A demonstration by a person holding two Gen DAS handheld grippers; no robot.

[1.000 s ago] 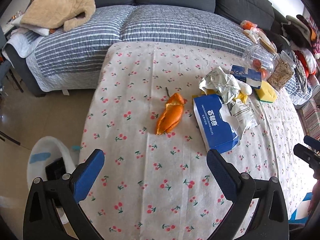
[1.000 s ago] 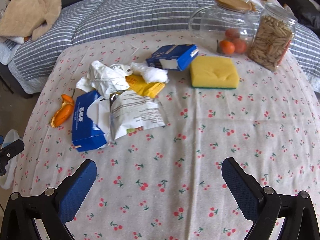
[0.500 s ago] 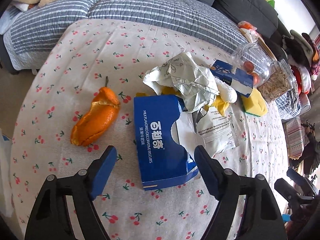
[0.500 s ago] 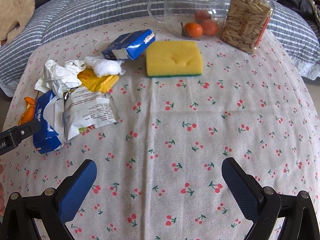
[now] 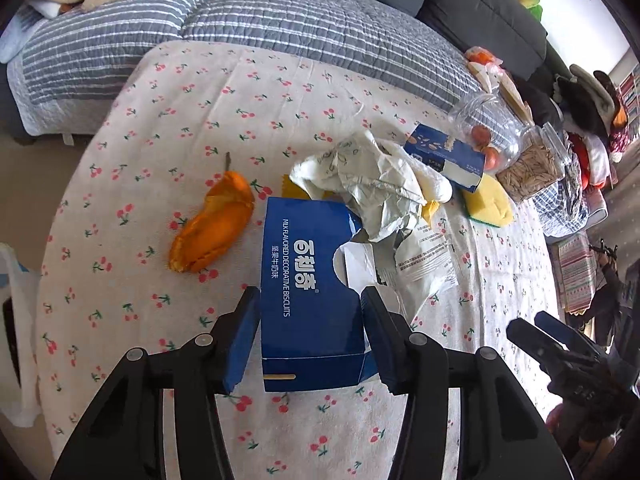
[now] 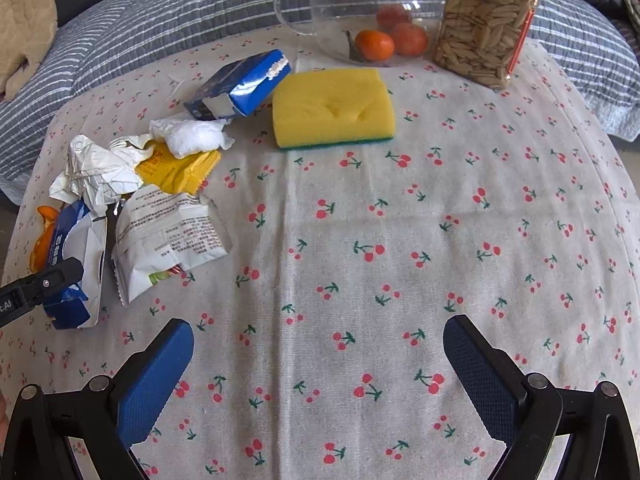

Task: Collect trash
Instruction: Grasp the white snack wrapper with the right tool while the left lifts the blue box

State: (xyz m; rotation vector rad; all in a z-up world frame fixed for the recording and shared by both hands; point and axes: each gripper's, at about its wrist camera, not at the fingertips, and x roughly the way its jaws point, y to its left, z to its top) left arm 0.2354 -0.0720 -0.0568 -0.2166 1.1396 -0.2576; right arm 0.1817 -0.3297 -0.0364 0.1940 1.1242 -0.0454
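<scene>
Flanking blue box point(image 5: 312, 288) marked "MILK FLAVORED DECORATIVE BISCUITS", left fingers point(image 5: 244, 340) touching sides; right fingers point(image 6: 156, 380) wide apart, empty.

so the table point(image 6: 400, 240) has a white cloth with little red cherries all over it, and a grey striped quilt sits past its far edge. on the left side there's a heap: a blue biscuit box point(image 5: 308, 280), an orange peel point(image 5: 212, 228) just beside it toward the left edge, crumpled white paper point(image 6: 96, 172), a yellow wrapper point(image 6: 180, 168), a white printed packet point(image 6: 168, 236) and a wadded tissue point(image 6: 192, 138). further back lie a smaller blue carton point(image 6: 240, 84) and a yellow sponge point(image 6: 332, 108). near the far edge stand a glass pitcher point(image 6: 360, 12) with oranges inside and a jar of seeds point(image 6: 484, 20).
</scene>
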